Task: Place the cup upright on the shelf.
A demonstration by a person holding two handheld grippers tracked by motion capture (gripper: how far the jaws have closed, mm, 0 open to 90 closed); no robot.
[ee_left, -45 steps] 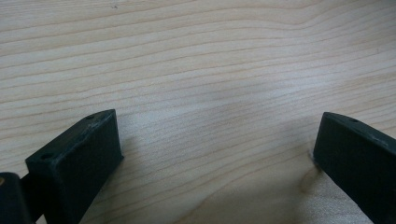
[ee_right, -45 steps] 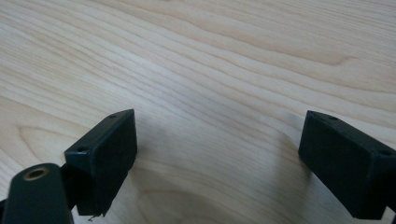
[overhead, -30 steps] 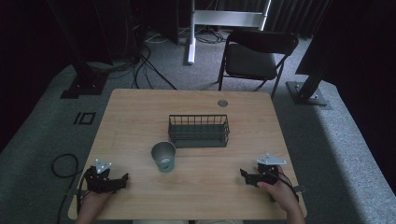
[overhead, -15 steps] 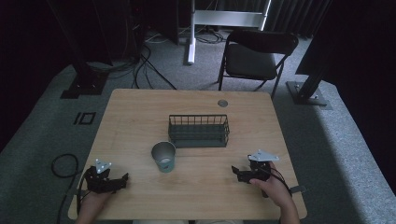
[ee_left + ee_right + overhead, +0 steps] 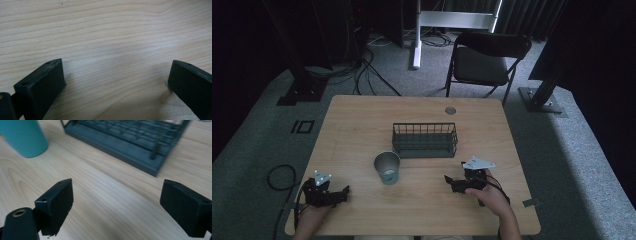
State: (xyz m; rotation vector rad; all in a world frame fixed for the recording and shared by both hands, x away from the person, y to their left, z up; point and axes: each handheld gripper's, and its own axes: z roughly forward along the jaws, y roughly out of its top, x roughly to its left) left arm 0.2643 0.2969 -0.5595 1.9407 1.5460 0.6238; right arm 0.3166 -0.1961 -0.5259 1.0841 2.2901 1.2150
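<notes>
- Left gripper is seen in the high view at the table's 7 o'clock corner, held by a hand, jaws pointed toward 3 o'clock.
- Left gripper view: jaws spread wide, nothing between them, bare wood grain under them.
- Right gripper is seen in the high view at about 4 o'clock from the table's centre, held by a hand, jaws pointed toward 9 o'clock, at the cup.
- Right gripper view: jaws released, wide apart, nothing gripped; the cup is at 11 o'clock, the basket at 1 o'clock, both well apart from the jaws.
- Cup colour is given as teal by the right gripper view; its open top and upright stance are given by the high view.
- High view: the cup stands just at 7 o'clock of the basket, near table centre, between the two grippers.
- The basket's wire walls are blurred in the right gripper view, clear in the high view.
</notes>
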